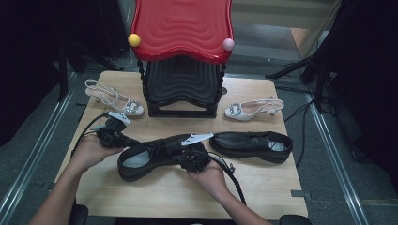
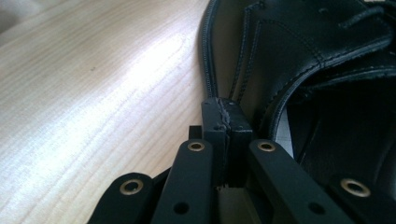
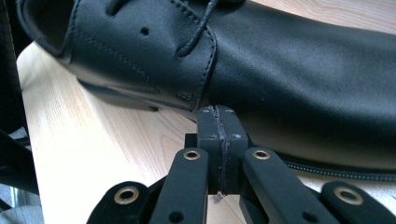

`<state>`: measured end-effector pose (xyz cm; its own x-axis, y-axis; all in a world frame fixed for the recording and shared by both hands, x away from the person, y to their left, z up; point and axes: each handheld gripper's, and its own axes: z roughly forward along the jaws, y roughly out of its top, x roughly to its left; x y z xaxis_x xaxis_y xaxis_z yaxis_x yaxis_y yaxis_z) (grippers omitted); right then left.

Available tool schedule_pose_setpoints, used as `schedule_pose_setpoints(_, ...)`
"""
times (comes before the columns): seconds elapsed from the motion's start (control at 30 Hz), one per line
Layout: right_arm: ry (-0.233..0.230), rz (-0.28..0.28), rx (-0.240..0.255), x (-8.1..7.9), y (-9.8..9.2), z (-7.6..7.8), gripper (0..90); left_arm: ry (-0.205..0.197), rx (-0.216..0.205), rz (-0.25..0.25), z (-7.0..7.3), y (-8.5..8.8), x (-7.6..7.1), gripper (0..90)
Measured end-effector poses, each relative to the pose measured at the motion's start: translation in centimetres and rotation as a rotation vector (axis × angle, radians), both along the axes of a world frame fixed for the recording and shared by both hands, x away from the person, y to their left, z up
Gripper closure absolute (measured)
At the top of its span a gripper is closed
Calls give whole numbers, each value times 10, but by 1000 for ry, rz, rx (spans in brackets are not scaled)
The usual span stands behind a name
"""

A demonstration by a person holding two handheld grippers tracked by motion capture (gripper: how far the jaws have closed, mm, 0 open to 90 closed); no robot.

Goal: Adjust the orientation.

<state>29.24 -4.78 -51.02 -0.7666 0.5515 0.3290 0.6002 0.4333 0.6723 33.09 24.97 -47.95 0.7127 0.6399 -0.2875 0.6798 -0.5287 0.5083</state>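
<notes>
A black leather lace-up shoe (image 1: 145, 157) lies on its sole at the front of the wooden table (image 1: 263, 183), heel to the left. My left gripper (image 1: 126, 140) is at its heel; in the left gripper view the jaws (image 2: 226, 109) are pressed together with nothing between them, right beside the shoe's heel rim (image 2: 303, 56). My right gripper (image 1: 183, 153) sits against the shoe's near side by the laces. Its jaws (image 3: 218, 116) are shut and empty, with the tips at the shoe's side (image 3: 280, 70) just above the sole.
A second black shoe (image 1: 251, 144) lies to the right. Two white jewelled sandals rest farther back, one left (image 1: 115, 99) and one right (image 1: 253, 108). A red-topped stack of stools (image 1: 182, 56) stands at the table's back middle. Dark stands and cables flank the table.
</notes>
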Motion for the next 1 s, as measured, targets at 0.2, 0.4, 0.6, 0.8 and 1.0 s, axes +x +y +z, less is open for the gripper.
schedule_pose_setpoints(0.2, 2, -29, -2, 6, -2, 0, 900, 14, -15, 7, 0, -5, -9, 900)
schedule_pose_setpoints(0.4, 5, -37, -6, 10, -4, 1, 900, 13, -15, 23, 1, -13, -15, 900)
schedule_pose_setpoints(0.6, 18, -48, -4, 15, -6, 1, 900, 10, -35, 38, -1, -15, -22, 900)
schedule_pose_setpoints(0.8, 29, -60, -10, 20, -6, 3, 900, 20, -87, 45, -1, -18, -26, 900)
schedule_pose_setpoints(1.0, 45, -95, -11, 28, -12, 4, 900, 15, -88, 27, -1, -29, -33, 900)
